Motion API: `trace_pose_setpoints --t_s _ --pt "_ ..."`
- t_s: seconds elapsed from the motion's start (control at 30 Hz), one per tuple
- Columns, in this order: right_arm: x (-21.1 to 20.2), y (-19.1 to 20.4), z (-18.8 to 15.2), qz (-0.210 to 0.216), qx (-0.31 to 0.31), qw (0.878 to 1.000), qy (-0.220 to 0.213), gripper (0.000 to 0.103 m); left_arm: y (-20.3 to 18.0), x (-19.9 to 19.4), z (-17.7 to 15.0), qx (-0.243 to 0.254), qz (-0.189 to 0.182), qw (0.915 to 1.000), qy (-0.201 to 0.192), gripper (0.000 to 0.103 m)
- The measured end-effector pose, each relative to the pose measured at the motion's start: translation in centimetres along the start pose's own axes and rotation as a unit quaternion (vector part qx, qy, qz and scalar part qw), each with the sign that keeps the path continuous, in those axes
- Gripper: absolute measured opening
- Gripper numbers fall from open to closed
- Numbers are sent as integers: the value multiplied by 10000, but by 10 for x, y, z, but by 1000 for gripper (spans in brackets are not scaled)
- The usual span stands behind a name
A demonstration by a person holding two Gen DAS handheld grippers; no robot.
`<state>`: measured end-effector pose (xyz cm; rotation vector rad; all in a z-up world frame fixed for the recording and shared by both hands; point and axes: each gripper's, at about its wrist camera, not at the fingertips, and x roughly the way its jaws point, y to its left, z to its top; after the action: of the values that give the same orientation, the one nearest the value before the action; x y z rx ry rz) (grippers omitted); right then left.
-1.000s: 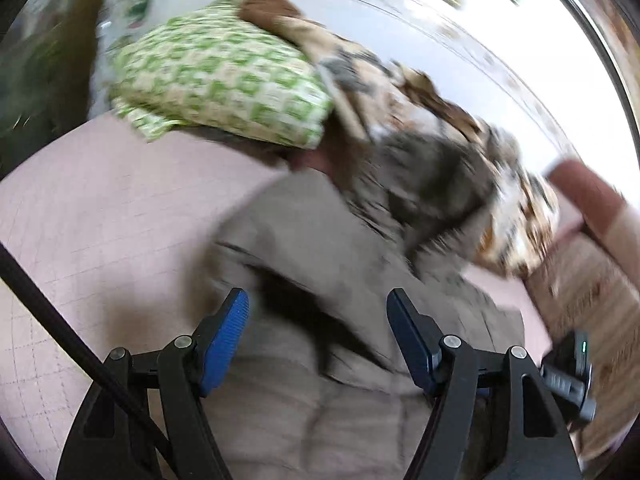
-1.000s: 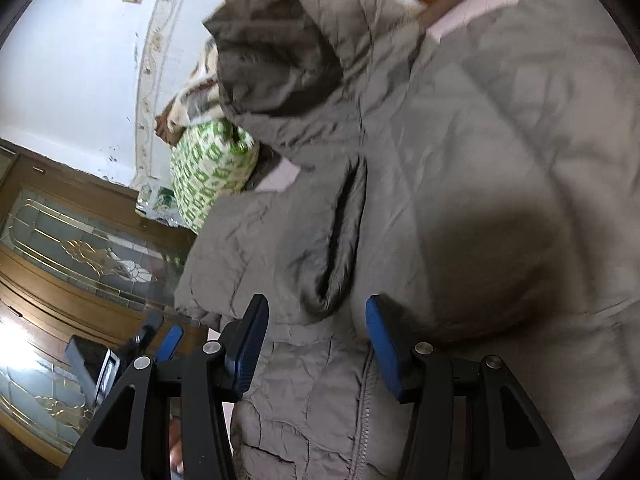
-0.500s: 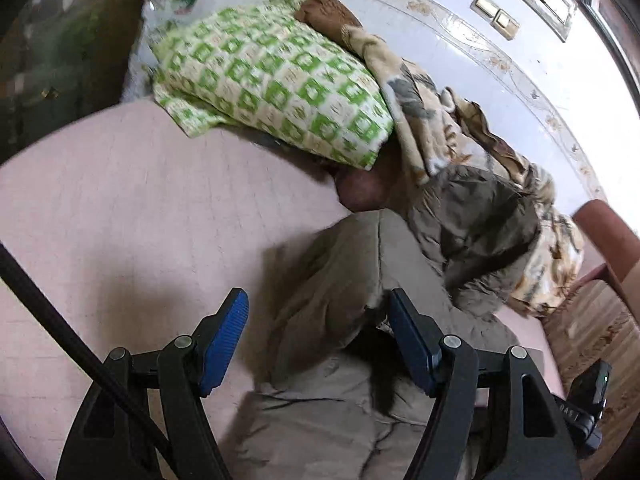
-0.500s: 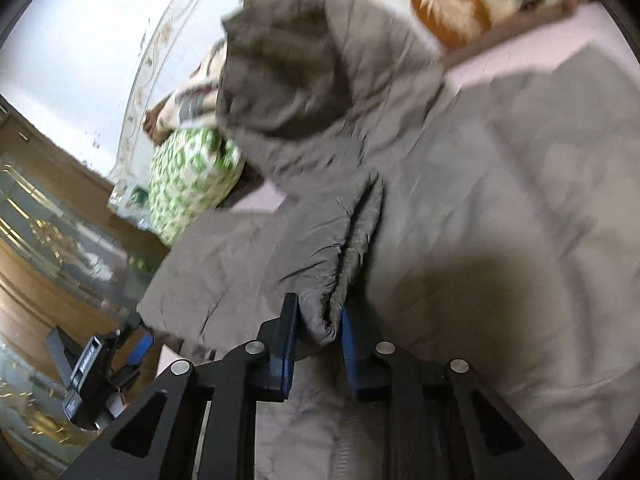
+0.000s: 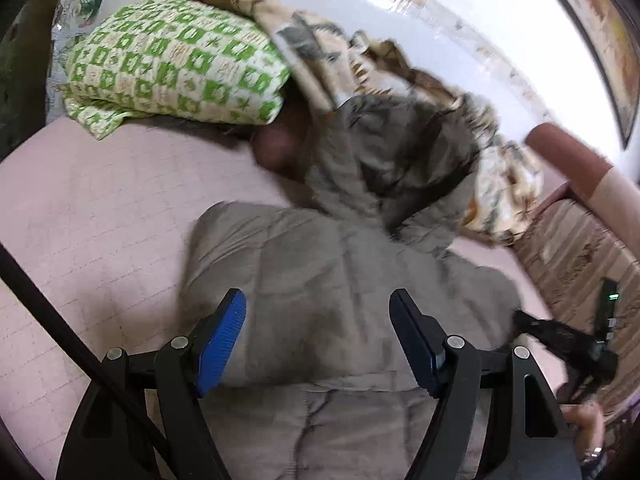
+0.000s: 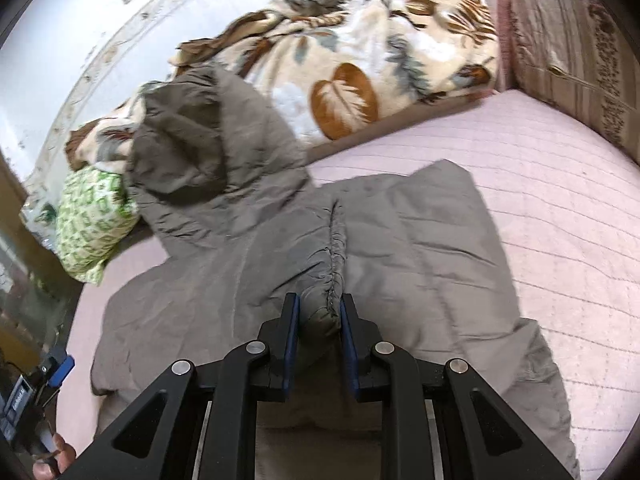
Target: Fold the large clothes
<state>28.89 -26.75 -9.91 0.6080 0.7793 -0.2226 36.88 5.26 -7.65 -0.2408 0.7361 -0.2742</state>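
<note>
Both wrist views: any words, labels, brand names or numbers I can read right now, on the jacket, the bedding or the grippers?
None can be read.
Grey puffer jacket: no label or logo shows.
Green checked pillow and leaf-print blanket: pattern only, no lettering.
Left gripper's handle: a small pale mark, too blurred to read.
Patterned cushion: woven motifs, no legible words.

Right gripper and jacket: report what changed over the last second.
The right gripper, open over the grey jacket a second ago, has shut on the sleeve cuff and drawn it across the jacket's body. The left gripper stays open above the jacket. The green pillow and leaf-print blanket lie unmoved.
</note>
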Motion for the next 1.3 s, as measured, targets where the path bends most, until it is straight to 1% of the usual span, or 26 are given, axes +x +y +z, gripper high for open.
trace_pose_setpoints --t_s 0.07,0.1,0.13,0.17,0.2,0.23,0.33,0.4,0.43,0.47,0.53,0.6,0.67,0.73,0.83,0.9,0.93,1.03,1.1,1.17,1.3 --pt "5 -4 -3 -74 21 9999 145 22 1 12 -3 70 338 9993 169 73" --pt "8 -8 -5 -117 73 9997 196 22 1 19 -5 116 503 9982 315 73" --pt "9 -10 -6 -130 111 9996 232 22 1 31 -9 230 765 9950 591 73" --pt "14 -12 -8 -151 149 9993 316 22 3 37 -12 290 867 9932 722 73" --pt "17 -13 -9 -176 162 9990 385 23 3 42 -16 327 950 9916 812 74" --pt "22 -13 -10 -212 191 9986 452 23 4 47 -19 336 1032 9901 885 77" --pt "24 -18 -11 -199 287 9979 543 25 5 45 -18 354 1028 9901 889 77" --pt "19 -20 -9 -207 345 9978 529 28 6 42 -17 336 1008 9906 858 77" --pt "15 -20 -8 -185 379 9980 477 29 6 37 -16 334 987 9914 792 77" --pt "7 -19 -6 -120 415 9985 335 30 5 35 -14 347 964 9921 723 77" --pt "-9 -14 -2 -215 336 9992 0 35 -1 23 -10 380 897 9942 463 77" --pt "-28 -6 2 -325 86 9982 -489 36 -7 13 -7 455 839 9952 224 77" --pt "-36 2 5 -251 -107 9972 -698 36 -15 9 -7 585 831 9948 91 77" --pt "-32 14 5 -91 -367 9975 -605 36 -23 9 -9 761 897 9930 73 77" --pt "-18 25 -3 70 -592 9976 -340 36 -35 17 -16 1050 1021 9890 201 77" --pt "-3 28 -7 106 -605 9981 -66 36 -39 22 -19 1145 1049 9875 285 77" --pt "1 27 -9 90 -602 9981 0 36 -40 25 -20 1174 1053 9869 333 77" --pt "18 21 -11 90 -464 9984 304 37 -43 41 -28 1333 1139 9820 704 77" --pt "26 18 -14 94 -397 9981 458 37 -44 50 -34 1402 1229 9787 857 81" --pt "31 15 -16 98 -363 9978 550 37 -45 53 -36 1434 1313 9767 907 85" --pt "33 13 -19 96 -328 9975 611 37 -45 49 -35 1417 1294 9779 827 85"
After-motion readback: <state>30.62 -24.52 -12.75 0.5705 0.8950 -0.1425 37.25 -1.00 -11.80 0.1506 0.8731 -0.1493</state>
